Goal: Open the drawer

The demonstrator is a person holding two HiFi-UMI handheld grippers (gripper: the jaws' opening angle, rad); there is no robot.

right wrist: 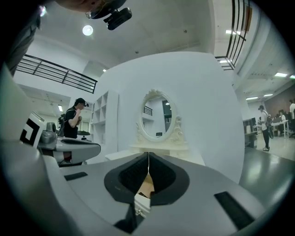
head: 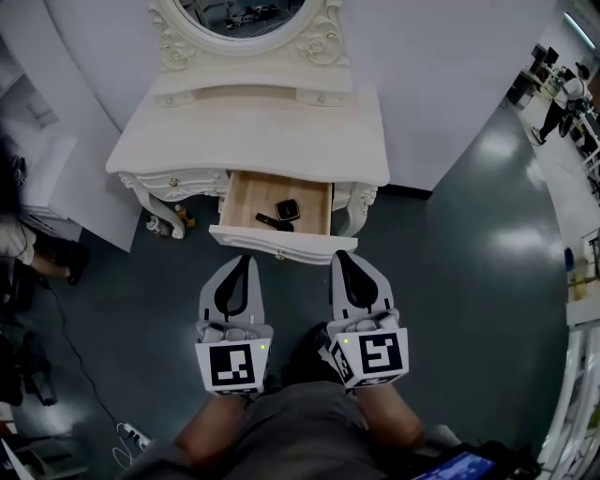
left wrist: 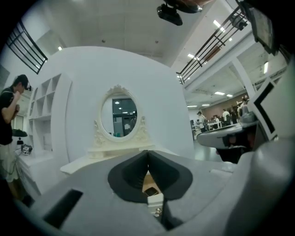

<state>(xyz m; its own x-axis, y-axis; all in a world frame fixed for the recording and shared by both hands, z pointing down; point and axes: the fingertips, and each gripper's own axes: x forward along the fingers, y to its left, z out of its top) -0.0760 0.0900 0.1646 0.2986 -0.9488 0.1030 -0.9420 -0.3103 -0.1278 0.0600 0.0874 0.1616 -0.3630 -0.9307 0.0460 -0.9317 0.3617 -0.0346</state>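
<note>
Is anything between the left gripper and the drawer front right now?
Nothing. In the head view the shut, empty left gripper ends just short of the front of the open drawer; only dark floor shows beside its tips.

Wooden-floored white drawer stands pulled open, holding small items.

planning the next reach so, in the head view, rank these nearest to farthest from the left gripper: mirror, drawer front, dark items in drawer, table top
From the left gripper:
1. drawer front, just ahead of its tip
2. dark items, lying just behind that front
3. table top, beyond them
4. mirror, farthest back
</note>
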